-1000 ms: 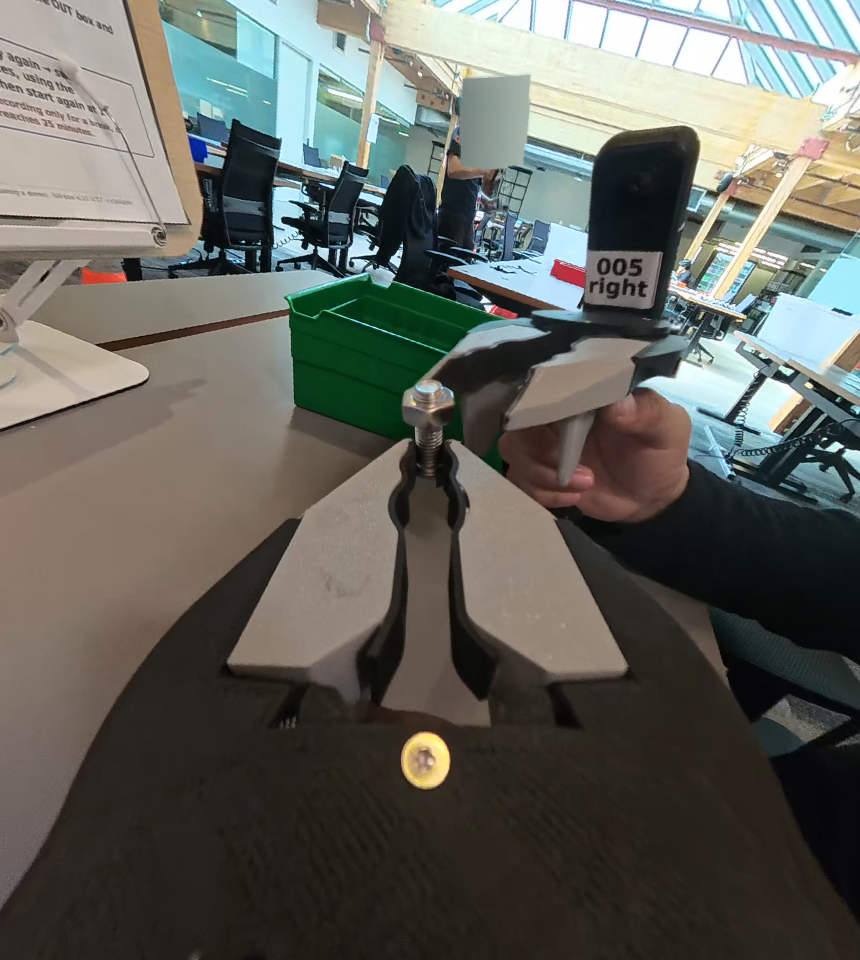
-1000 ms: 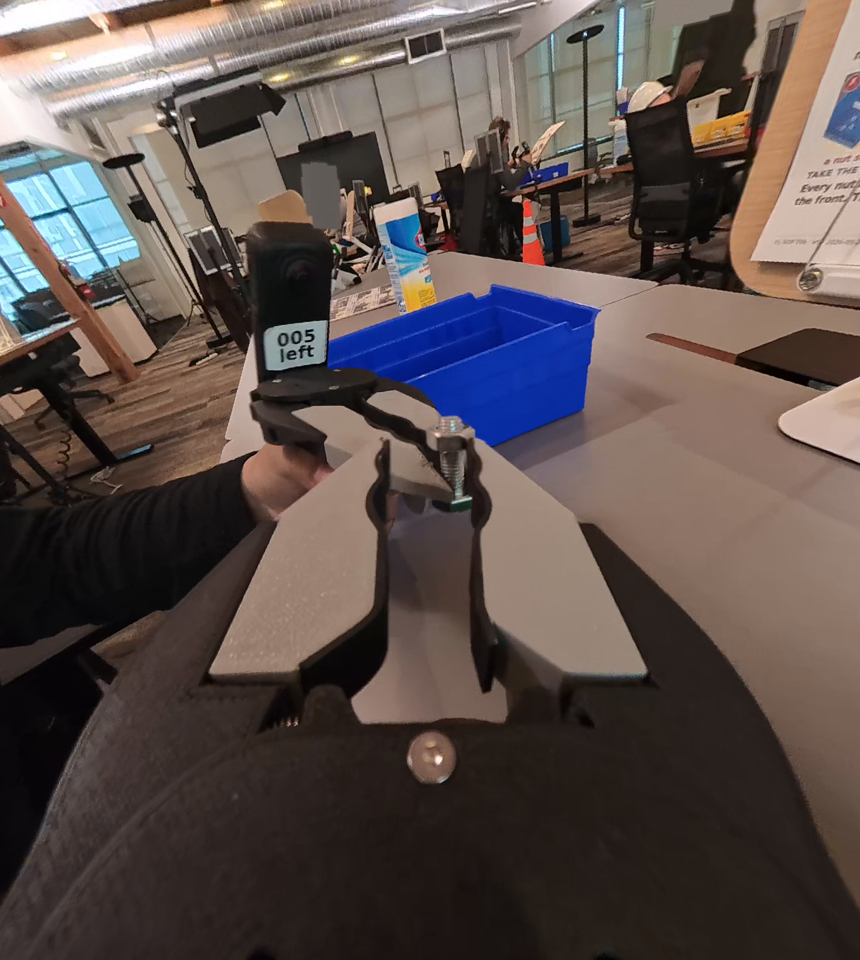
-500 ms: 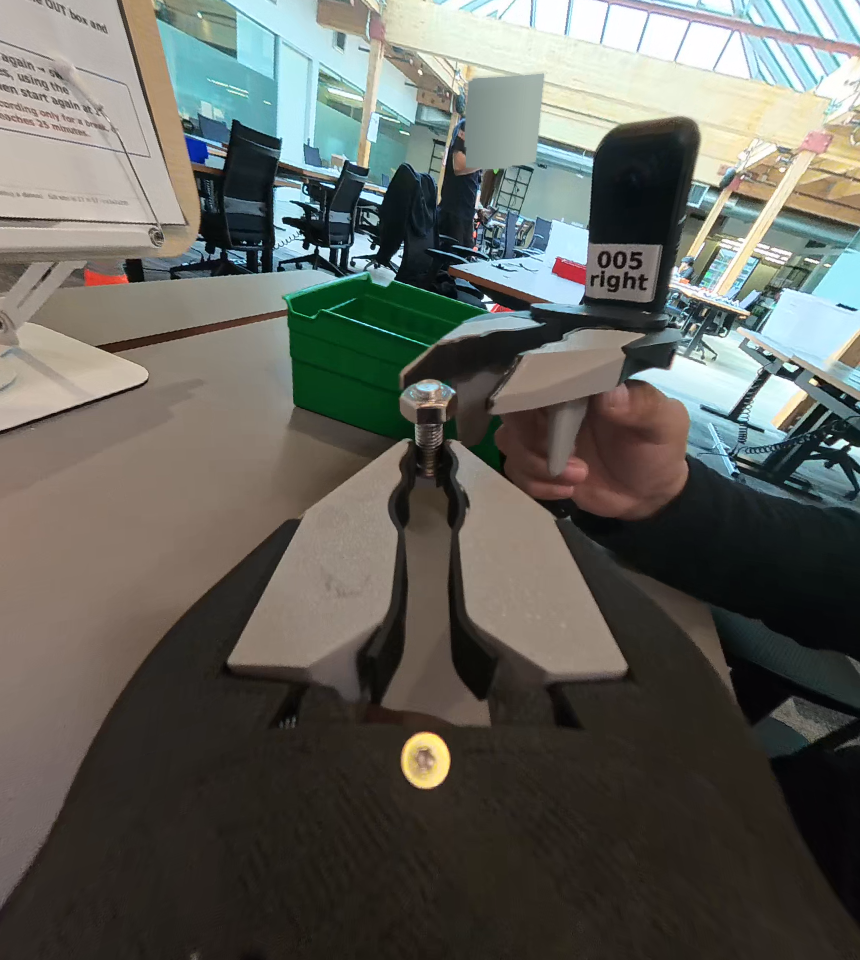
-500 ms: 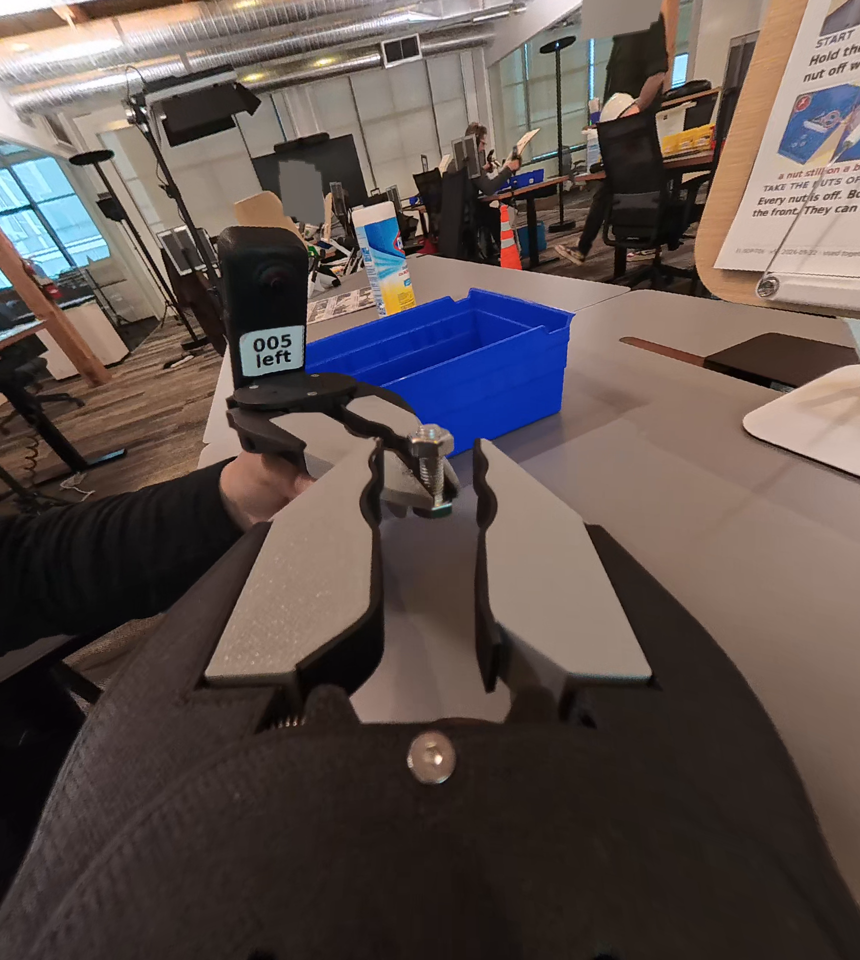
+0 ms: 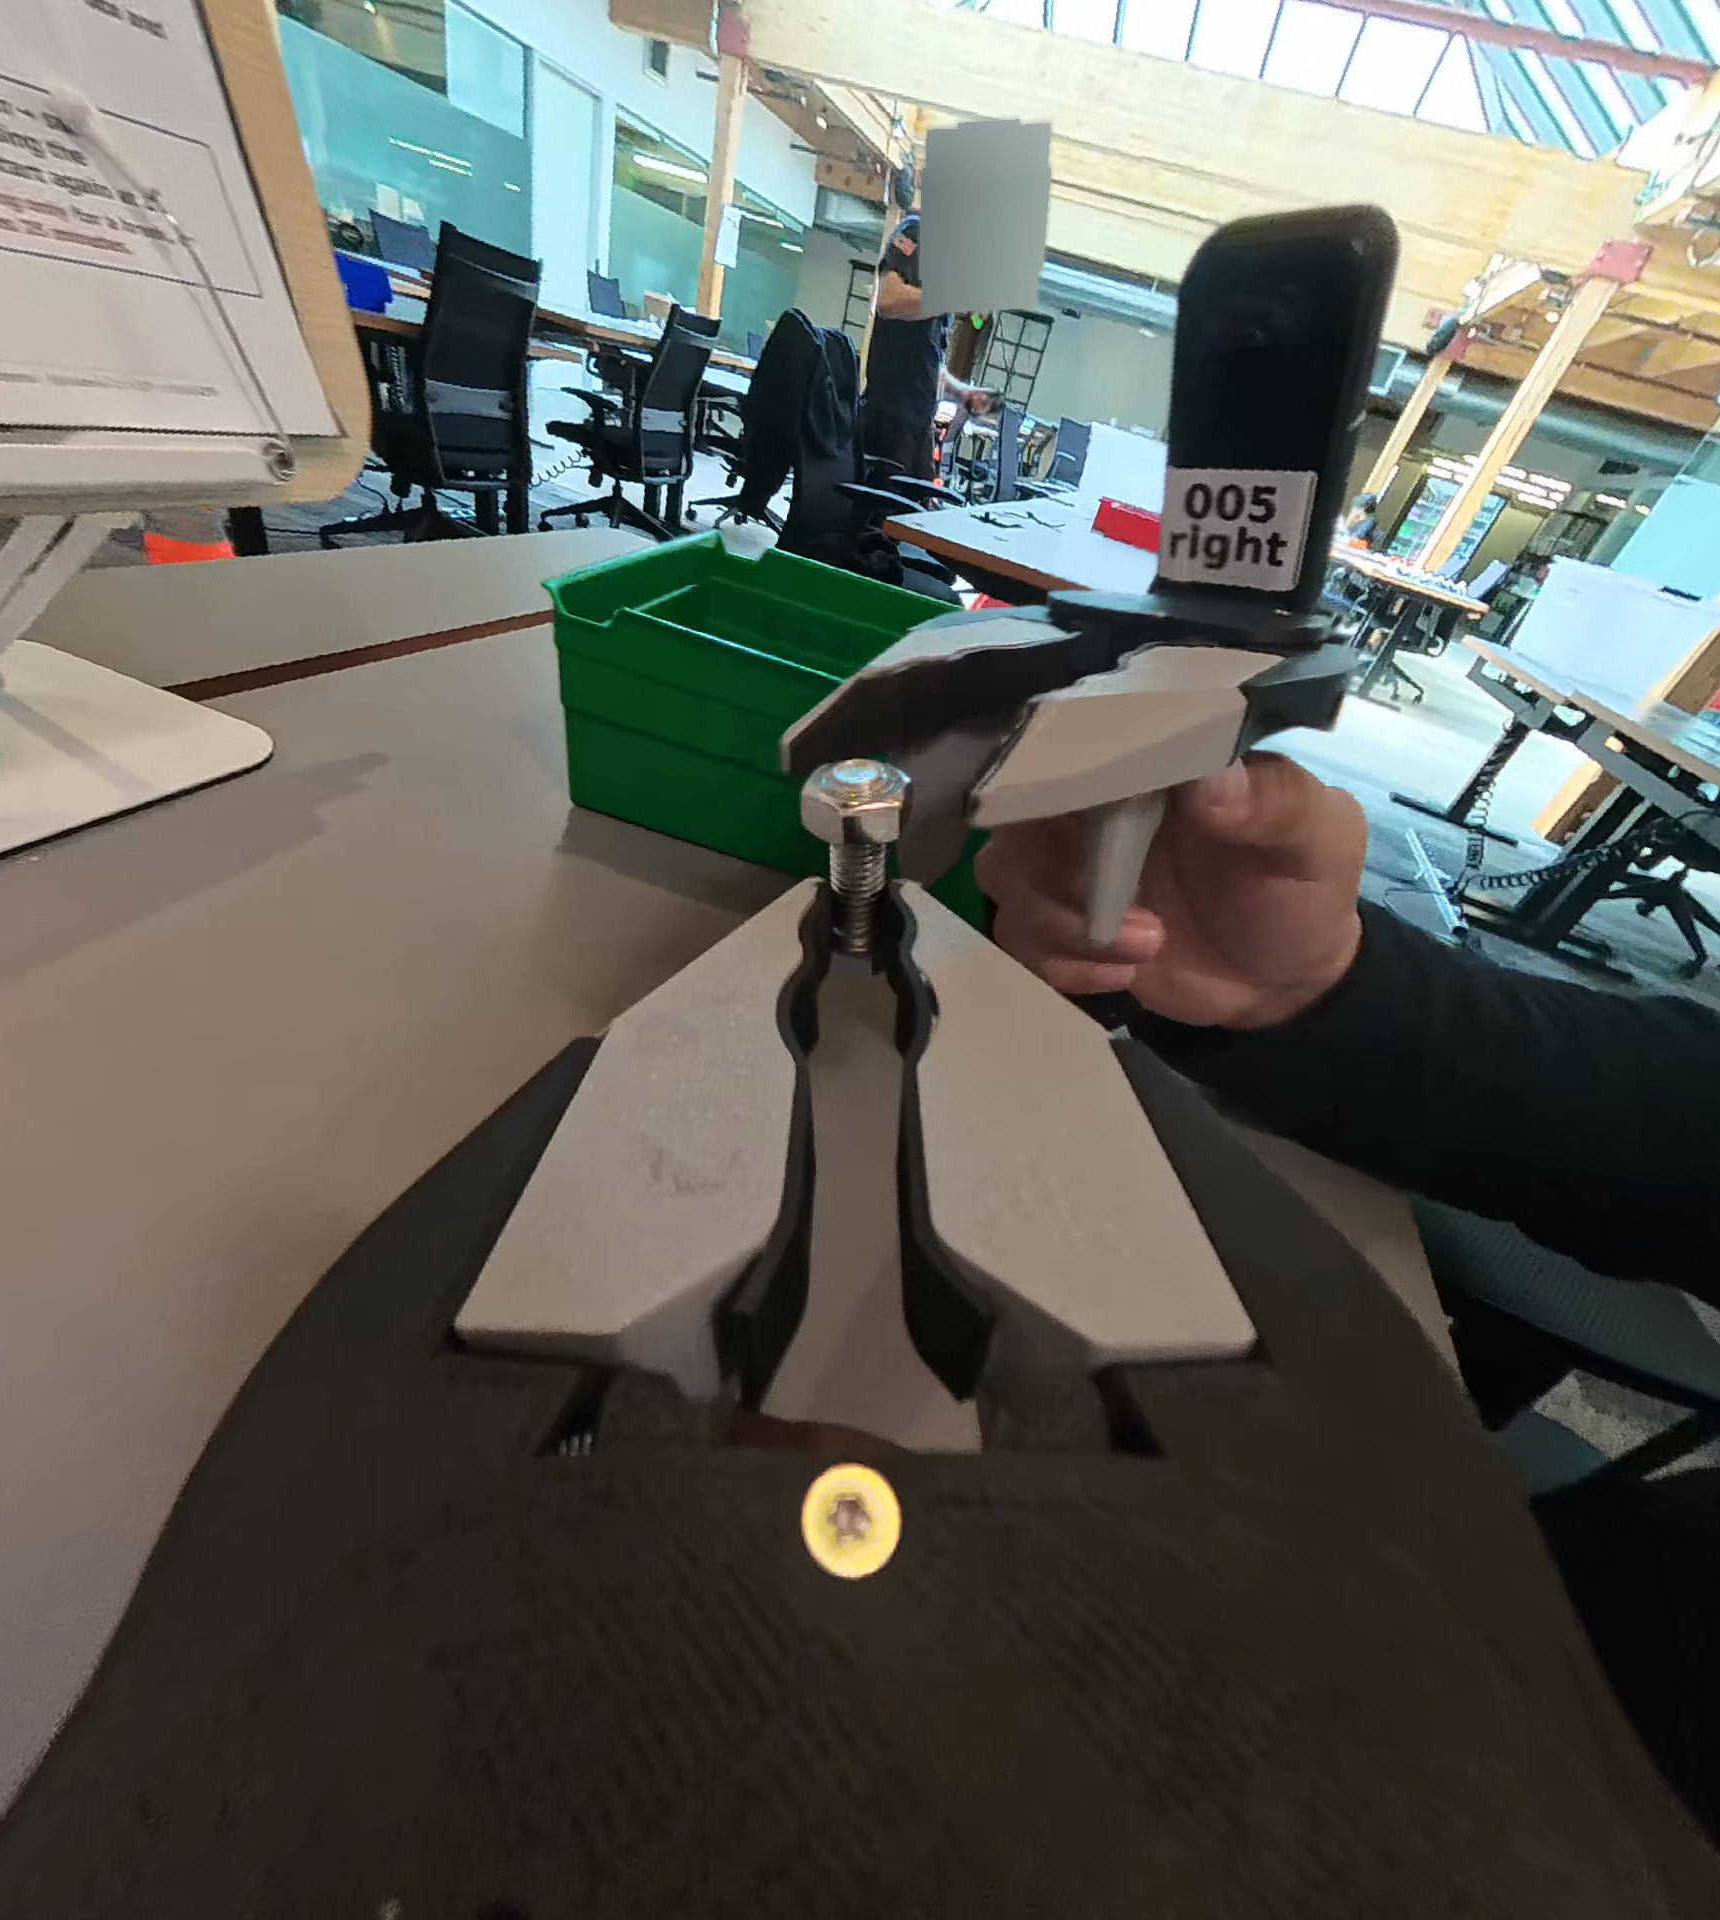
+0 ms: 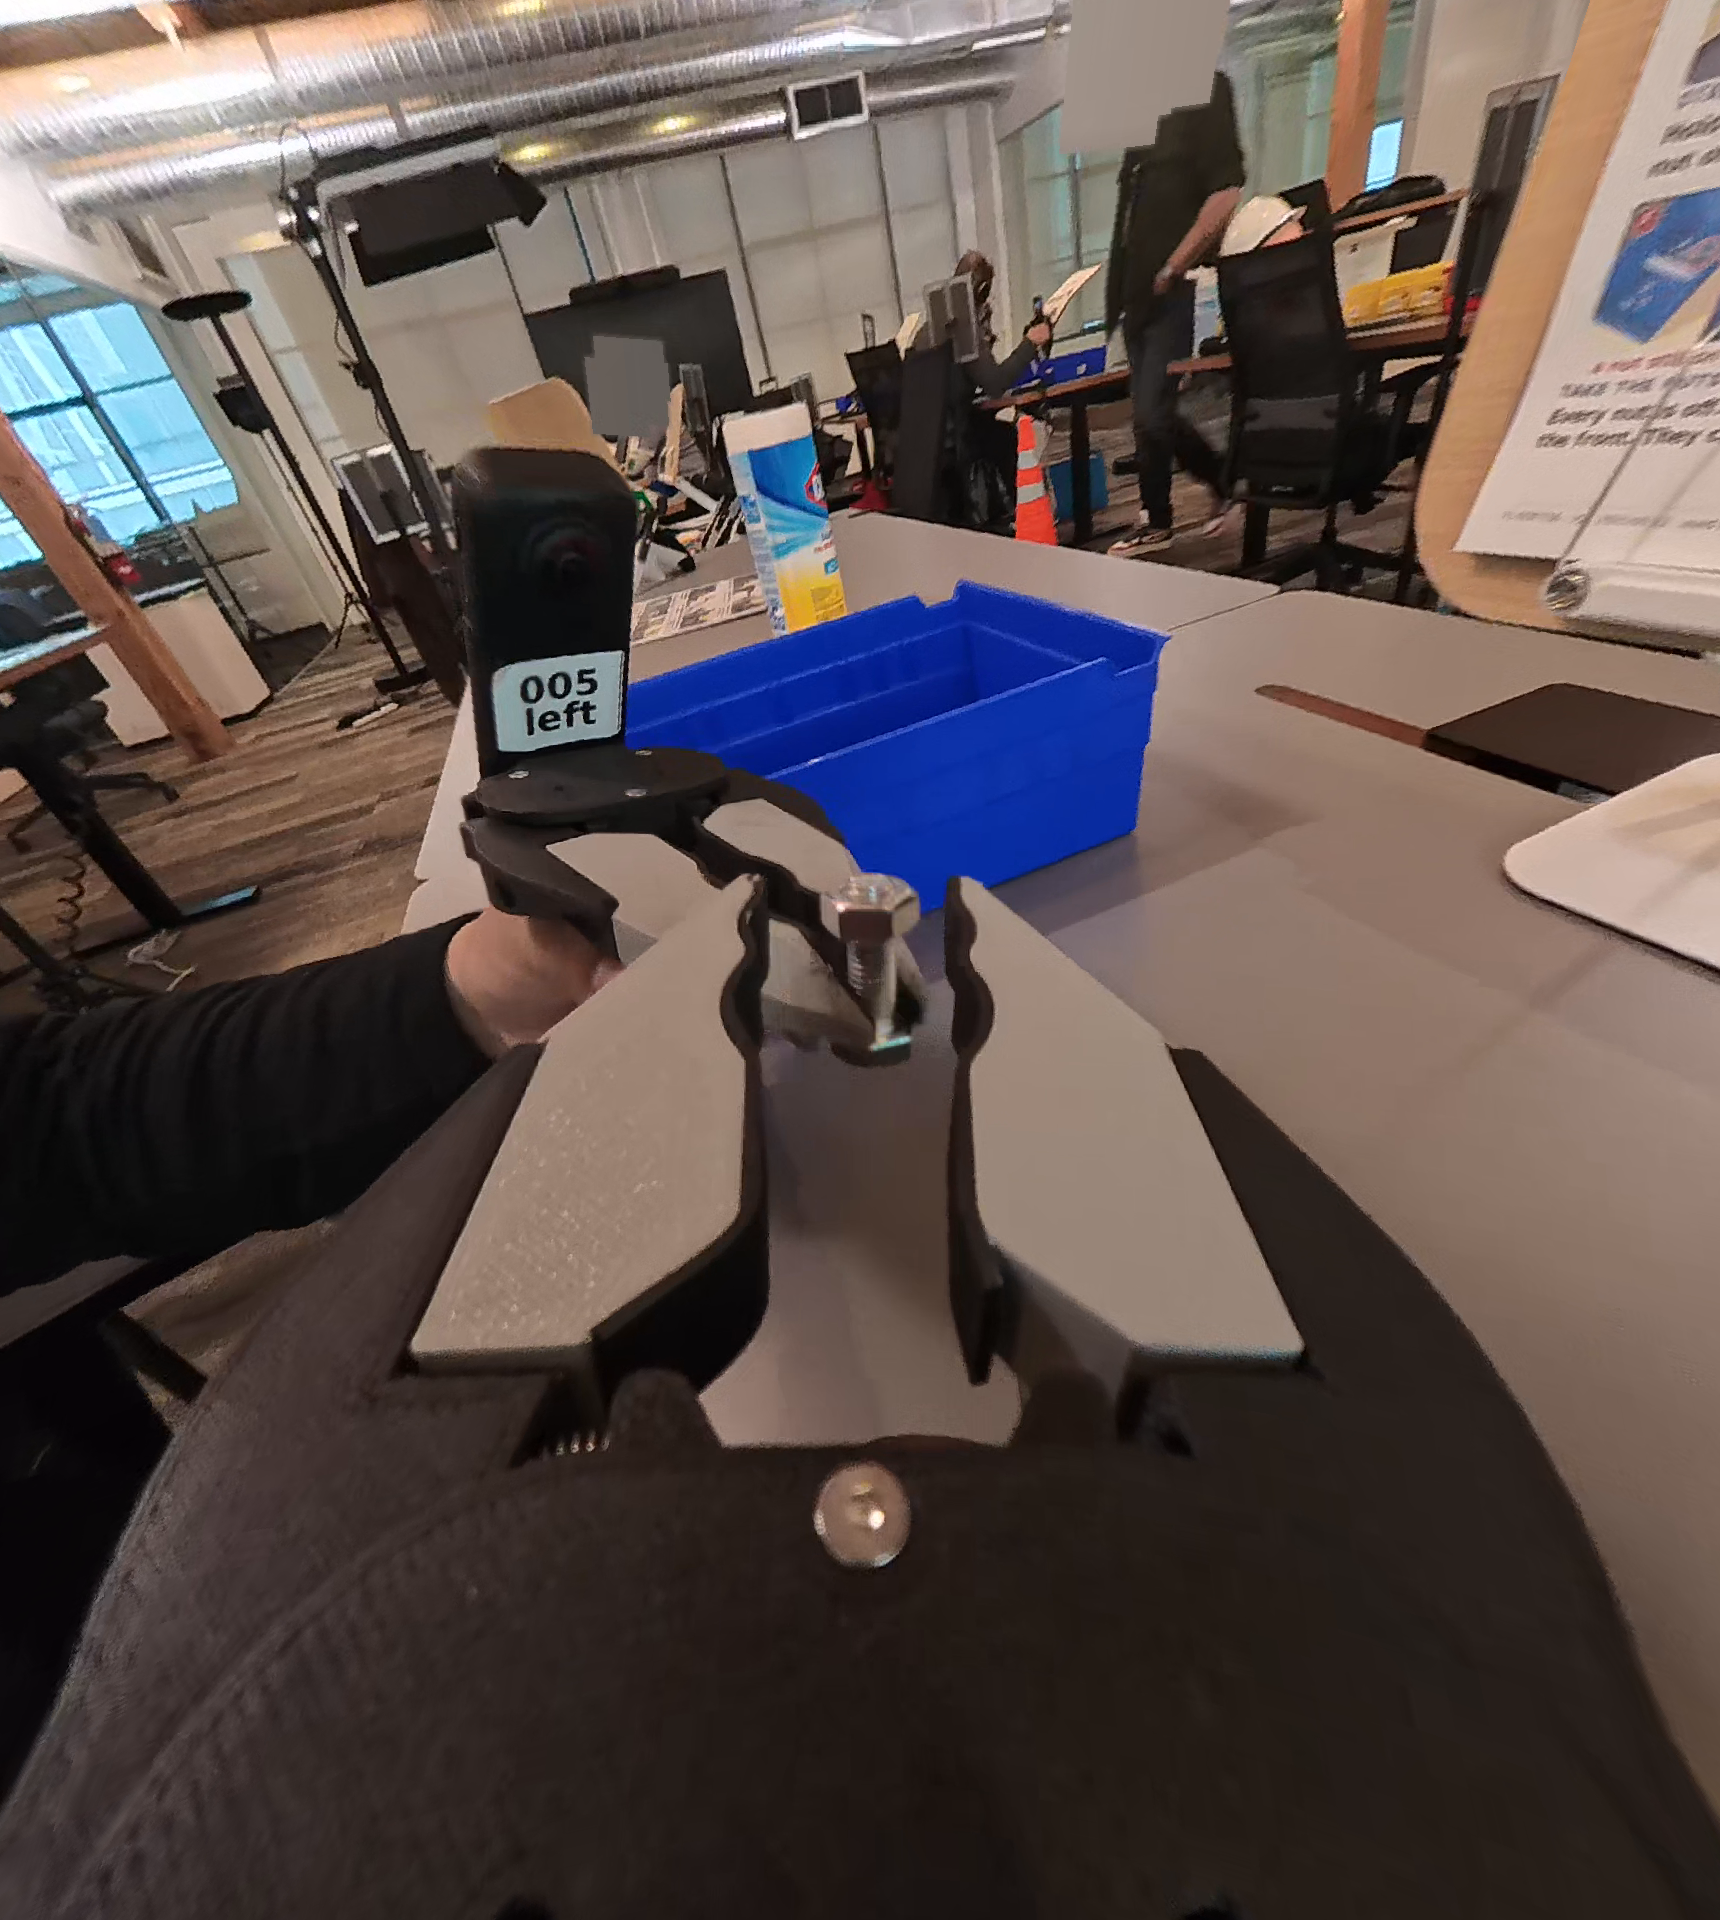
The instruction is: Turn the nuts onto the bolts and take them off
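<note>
my left gripper point(image 5: 854, 940) has its jaws clenched on the threaded shank of the bolt point(image 5: 853, 902), which stands upright out of the tips at 12 o'clock in the left wrist view. the nut point(image 5: 855, 808) sits at the top end of the shank, above the jaws, with bare thread showing between it and the tips. in the right wrist view the same bolt point(image 6: 874, 989) shows its hex head at the bottom, under the left gripper's tips, and the nut point(image 6: 875, 912) on top.

my right gripper point(image 6: 854, 961) has its jaws released, spread to either side of the bolt and nut with a gap on both sides; neither finger touches the nut. in the left wrist view i see the right gripper point(image 5: 897, 769) coming in from 2 o'clock, one dark finger reaching over just behind the nut, and the hand point(image 5: 1209, 904) on its handle with a finger on the trigger.

everything is held above the grey bench point(image 5: 212, 997). a green bin point(image 5: 721, 665) stands on the bench behind the bolt at 12 o'clock in the left view, and a blue bin point(image 6: 939, 748) stands at 12 o'clock in the right view, well beyond the tips. a white stand with a printed sheet point(image 5: 56, 260) is at 10 o'clock in the left view and its white base point(image 6: 1666, 883) at 2 o'clock in the right view. a wipes canister point(image 6: 783, 520) stands behind the blue bin.
</note>
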